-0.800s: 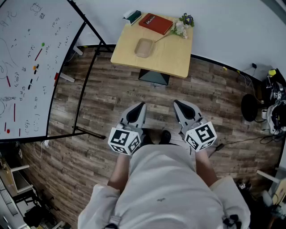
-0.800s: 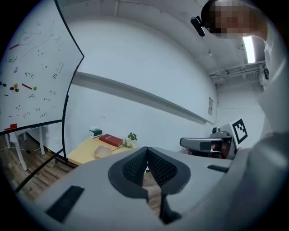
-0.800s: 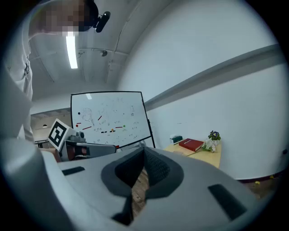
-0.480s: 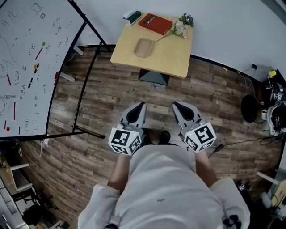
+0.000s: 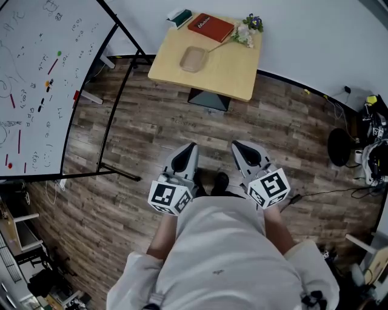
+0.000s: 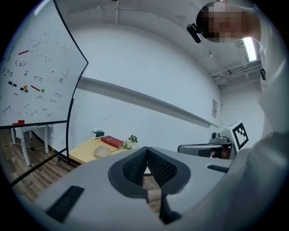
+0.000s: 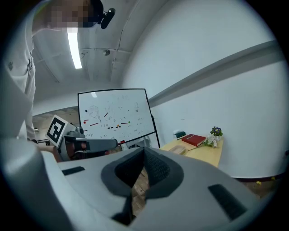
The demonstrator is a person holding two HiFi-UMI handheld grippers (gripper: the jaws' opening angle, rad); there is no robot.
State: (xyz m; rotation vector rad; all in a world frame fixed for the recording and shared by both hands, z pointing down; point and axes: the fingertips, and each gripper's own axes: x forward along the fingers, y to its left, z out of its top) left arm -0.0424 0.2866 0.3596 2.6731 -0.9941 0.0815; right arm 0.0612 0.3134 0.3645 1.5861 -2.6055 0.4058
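Both grippers are held close in front of the person's body, above the wood floor [image 5: 151,130]. My left gripper [image 5: 190,149] is shut with nothing in it; its ribbed pads [image 6: 135,166] meet at the tip. My right gripper [image 5: 237,147] is also shut and empty, its pads [image 7: 153,166] pressed together. They sit side by side, about a shoe's width apart, with a black shoe [image 5: 219,182] between them. Each gripper view shows the other gripper: the right gripper [image 6: 212,147], and the left gripper [image 7: 86,145]. Nothing is touched.
A light wooden table [image 5: 227,69] stands ahead by the wall, bearing a red book [image 5: 210,27], a clear shallow tray [image 5: 193,59], flowers [image 5: 247,31] and a tissue box [image 5: 179,17]. A whiteboard [image 5: 36,79] on a black stand is at left. Cables and equipment [image 5: 370,151] lie at right.
The head view has drifted a little: table and whiteboard sit slightly higher and further left, the grippers slightly lower. Both grippers stay shut and empty.
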